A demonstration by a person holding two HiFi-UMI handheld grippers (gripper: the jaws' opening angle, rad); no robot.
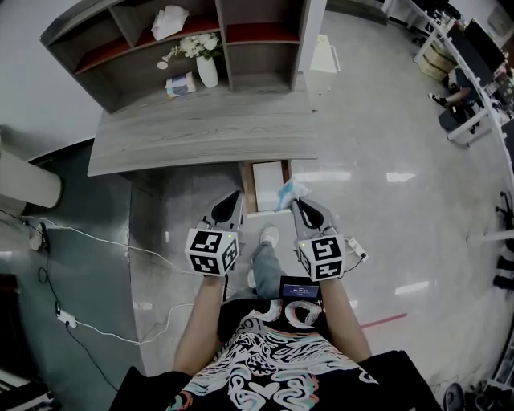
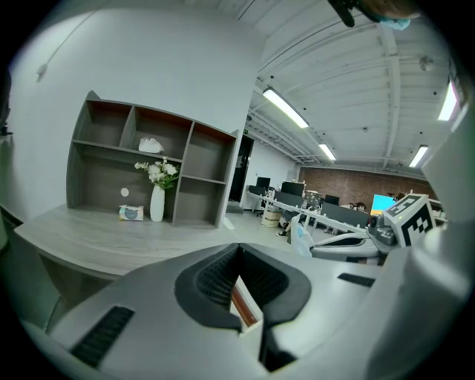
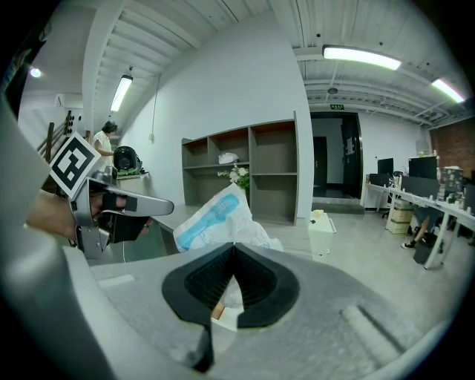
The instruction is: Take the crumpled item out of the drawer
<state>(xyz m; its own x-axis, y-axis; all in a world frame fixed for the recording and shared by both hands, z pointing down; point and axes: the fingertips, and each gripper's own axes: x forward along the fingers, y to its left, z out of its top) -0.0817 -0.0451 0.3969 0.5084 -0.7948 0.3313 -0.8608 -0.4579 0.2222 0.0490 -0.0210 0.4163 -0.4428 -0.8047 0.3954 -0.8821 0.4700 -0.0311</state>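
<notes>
Three cameras, one shelf (image 1: 221, 20)
Head view looks down from high; both gripper views look forward, low, toward it.

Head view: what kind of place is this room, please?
Probably an open-plan office: rows of desks with monitors, a grey desk with a shelf unit, and long ceiling lights.

This is an open-plan office: long rows of white desks with dark monitors (image 2: 297, 199) stand on a pale polished floor (image 1: 385, 144) under long fluorescent ceiling strips (image 2: 286, 108). Nearer is a grey wood-grain worktop (image 1: 201, 132) with a grey open-shelf unit (image 1: 257, 48) and a white vase of white flowers (image 1: 207, 71). The far wall looks like brick, though it is small and dim.
</notes>
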